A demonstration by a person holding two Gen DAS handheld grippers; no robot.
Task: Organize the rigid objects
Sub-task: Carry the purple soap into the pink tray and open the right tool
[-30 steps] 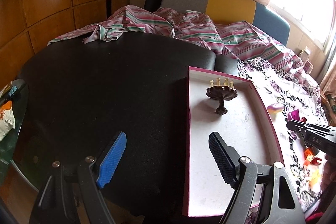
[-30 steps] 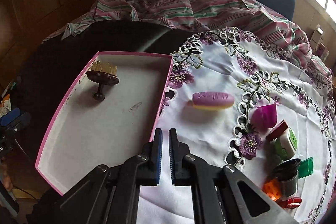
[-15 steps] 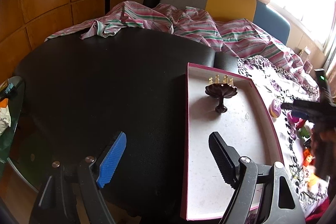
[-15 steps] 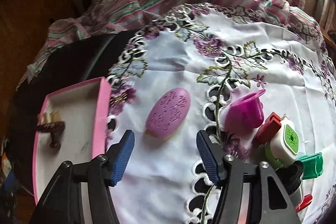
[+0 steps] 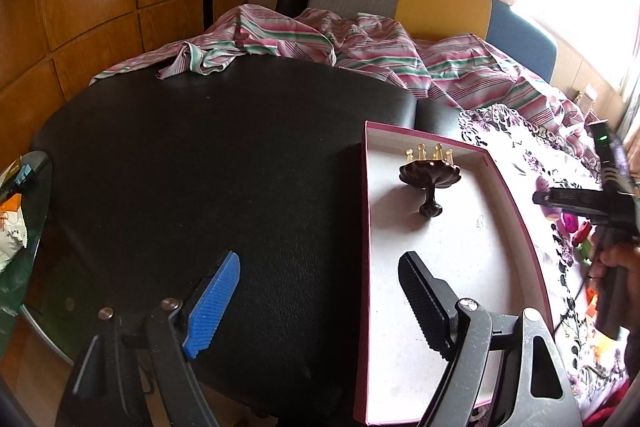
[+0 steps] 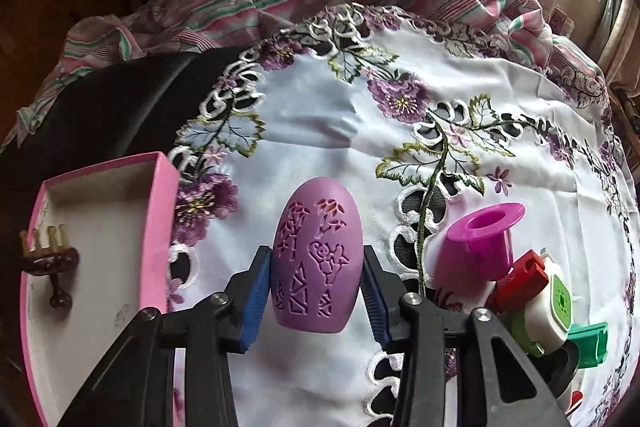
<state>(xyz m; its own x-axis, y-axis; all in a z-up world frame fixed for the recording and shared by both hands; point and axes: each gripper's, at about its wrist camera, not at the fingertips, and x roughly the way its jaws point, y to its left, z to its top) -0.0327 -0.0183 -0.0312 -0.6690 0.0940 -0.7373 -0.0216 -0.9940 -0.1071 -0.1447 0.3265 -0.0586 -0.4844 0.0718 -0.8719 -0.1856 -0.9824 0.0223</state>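
right gripper (image 6: 316, 291) moved from beside pink tray (image 6: 162, 227) to straddle purple embossed oval (image 6: 316, 263), jaws closing on it. left gripper (image 5: 320, 303) open, empty. risk: rounded sides may squirt out.

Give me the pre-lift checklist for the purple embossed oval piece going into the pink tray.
1. Right claw astride the purple oval piece: ok, a pad on each side, jaws closing.
2. Grip firm: cannot tell; the pads look to be at its sides.
3. Pink tray has bare floor: ok; only the dark pedestal stand sits at its far end.
4. Magenta cup apart from the piece: ok.
5. Left claw out of the way: not ok; open and empty, one finger over the tray.
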